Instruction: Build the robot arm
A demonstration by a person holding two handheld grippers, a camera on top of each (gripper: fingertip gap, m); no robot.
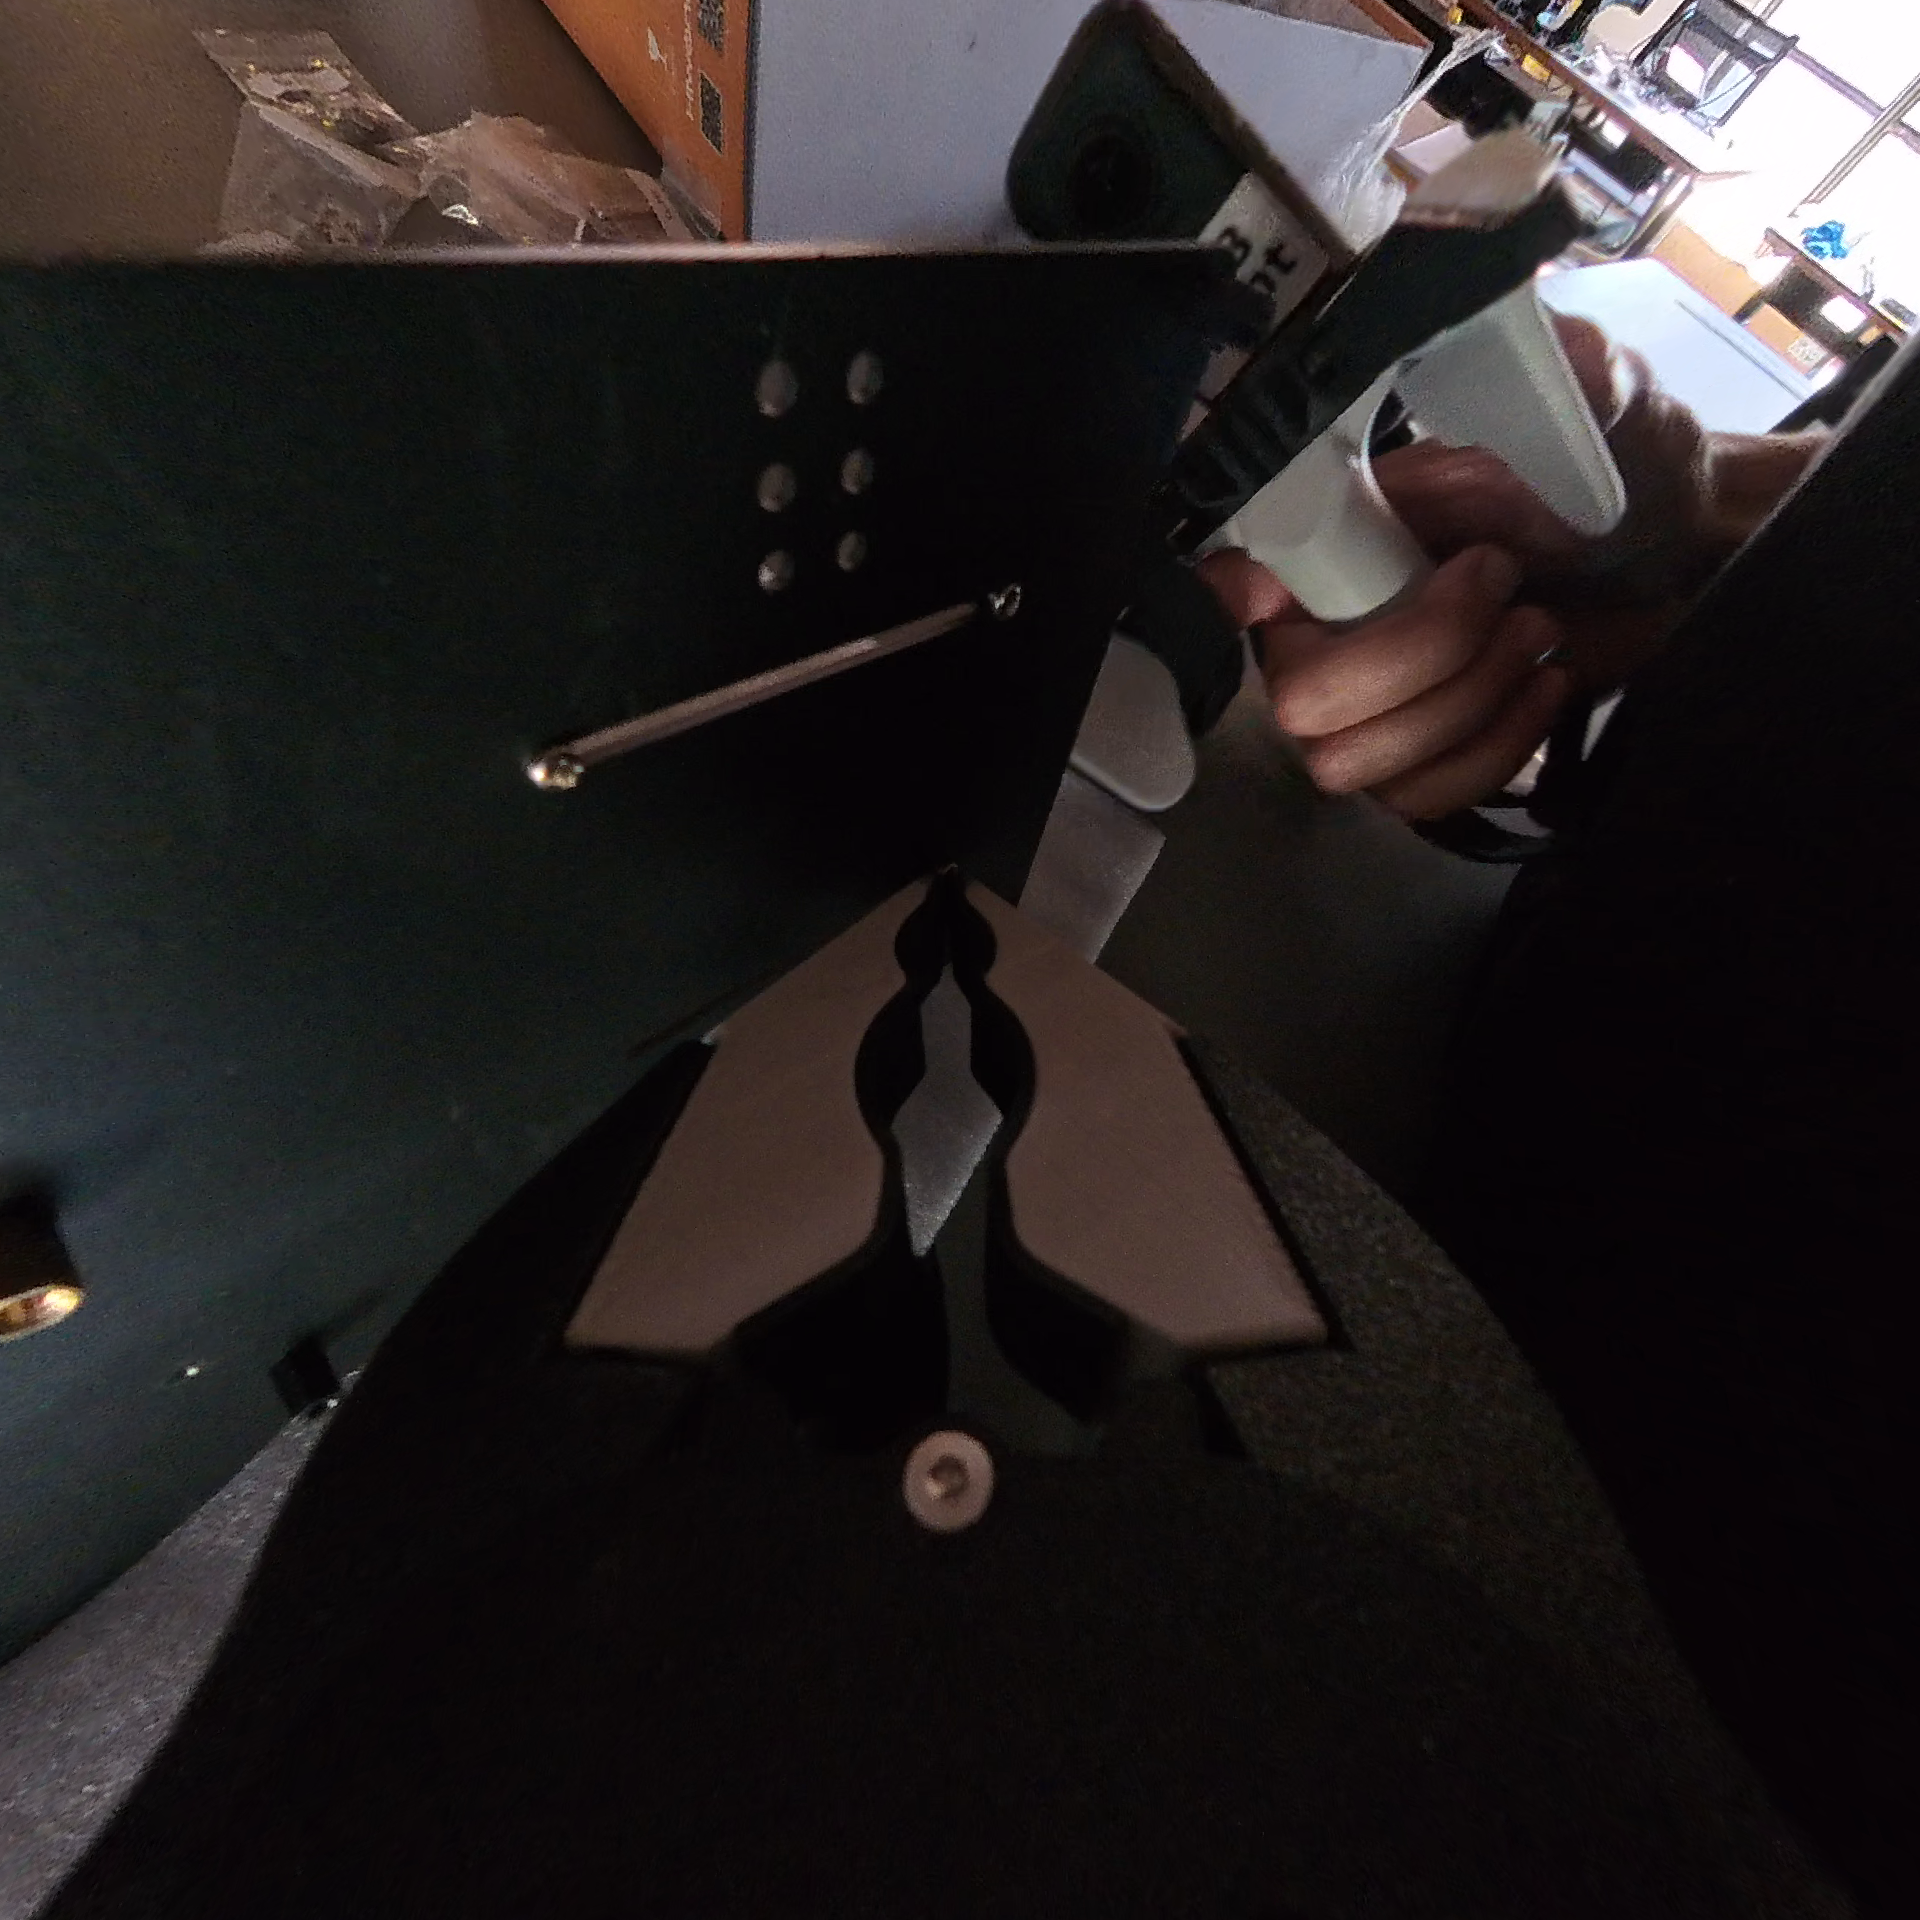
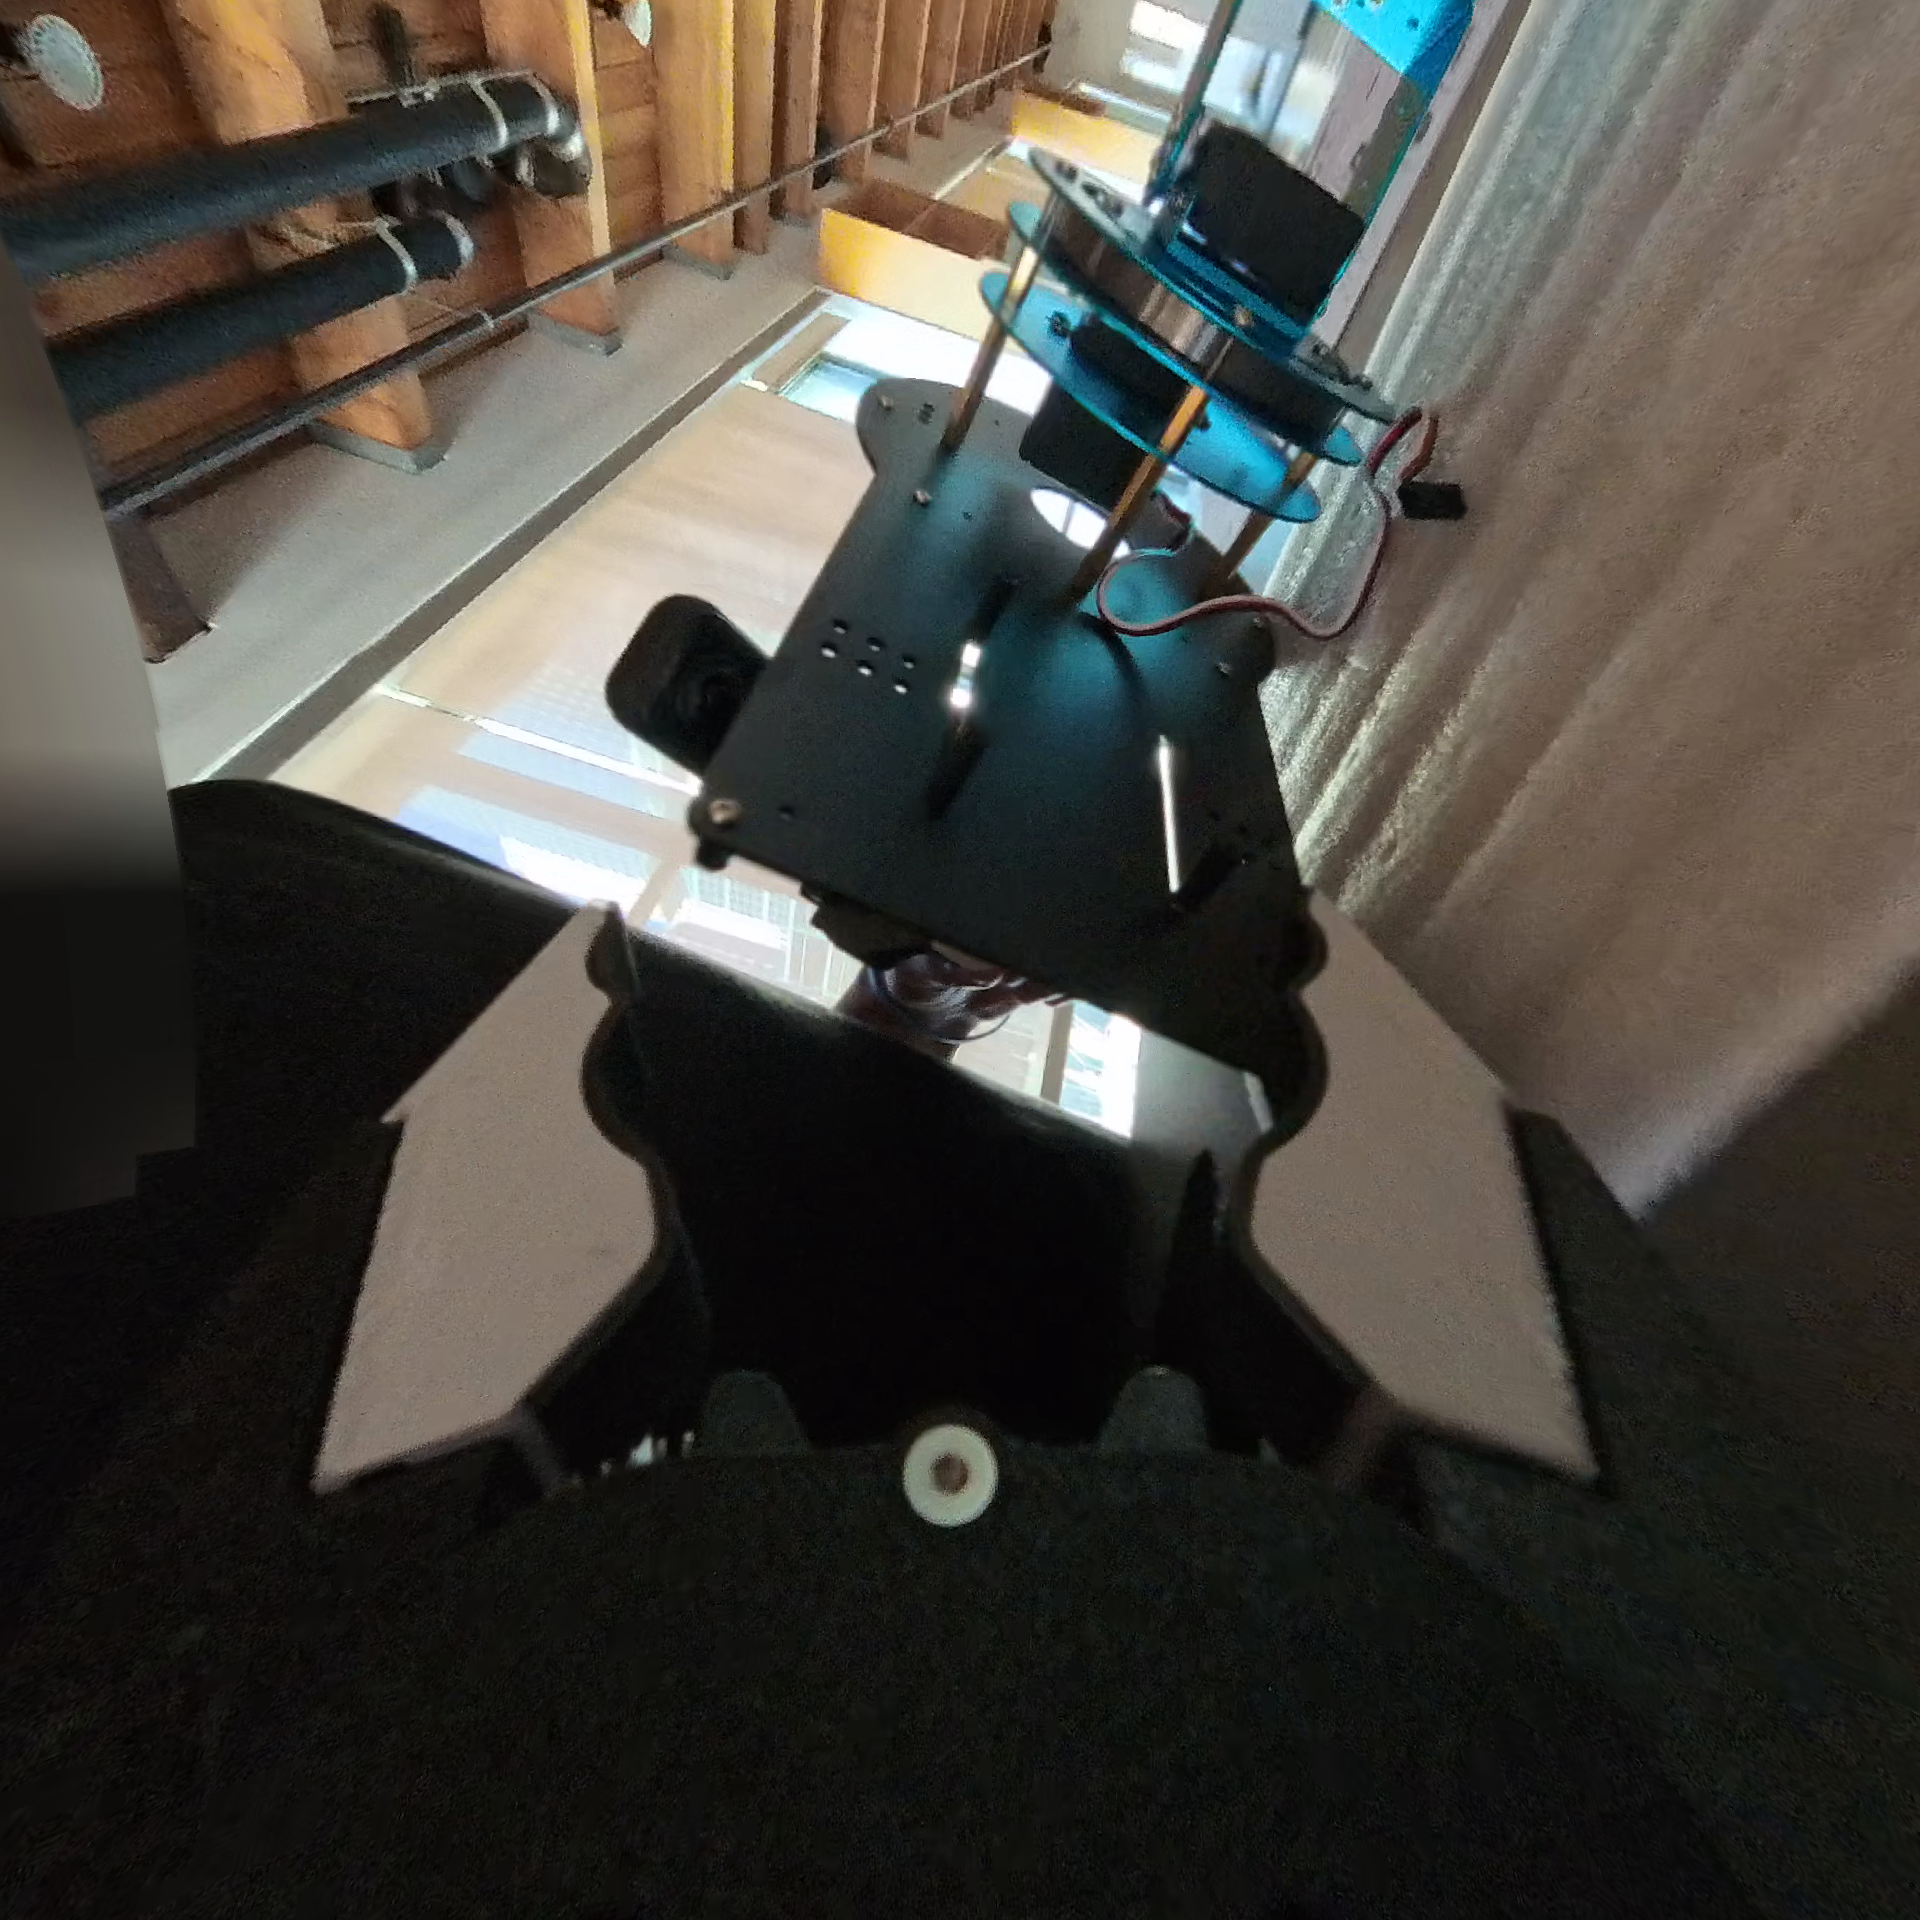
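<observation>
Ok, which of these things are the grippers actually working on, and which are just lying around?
Being handled: black plate with its silver rod and blue discs; left gripper shut at its edge, right gripper open near its corner.
Lying about: crumpled plastic bags, orange box, black pipes.

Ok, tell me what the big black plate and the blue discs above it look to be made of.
Black plate: probably painted or anodised metal, thin, matte, with clean drilled holes and screws.
Blue discs: likely tinted acrylic, translucent and glossy, though coated metal is possible.
Brass-coloured standoffs: apparently metal, given their shine.
</observation>
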